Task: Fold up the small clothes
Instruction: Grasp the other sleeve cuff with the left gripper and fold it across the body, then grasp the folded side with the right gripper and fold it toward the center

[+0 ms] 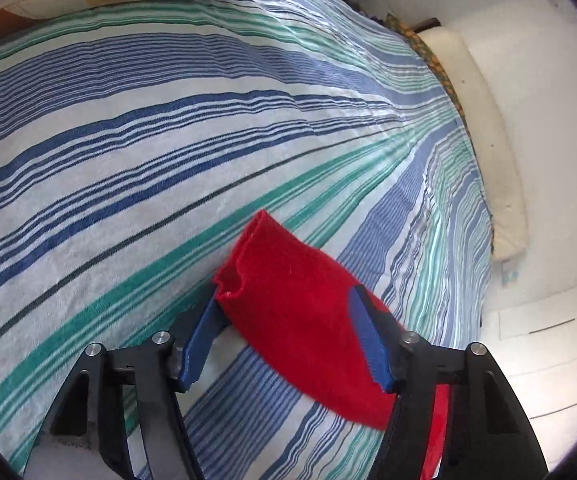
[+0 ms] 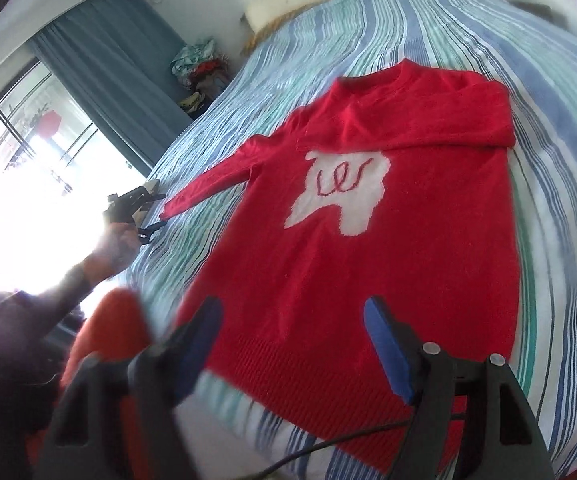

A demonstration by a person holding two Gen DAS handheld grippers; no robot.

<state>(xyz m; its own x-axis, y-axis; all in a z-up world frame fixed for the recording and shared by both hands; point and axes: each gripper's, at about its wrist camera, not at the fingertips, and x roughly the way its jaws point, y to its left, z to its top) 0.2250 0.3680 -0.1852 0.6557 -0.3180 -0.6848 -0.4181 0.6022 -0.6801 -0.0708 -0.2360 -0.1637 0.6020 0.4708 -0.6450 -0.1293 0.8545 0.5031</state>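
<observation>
A red sweater with a white patch lies flat, front up, on the striped bed cover. One sleeve is folded across the chest. The other sleeve stretches out to the left, and its cuff lies between the fingers of my left gripper. The jaws stand apart around the cuff end; one blue fingertip touches the crumpled edge, the other lies over the cloth. The left gripper also shows far left in the right wrist view. My right gripper hangs open above the hem, holding nothing.
A cream pillow lies at the head of the bed, with a pile of clothes beside it. A grey curtain and a bright window fill the left. A person's hand and forearm reach to the left gripper. White floor borders the bed.
</observation>
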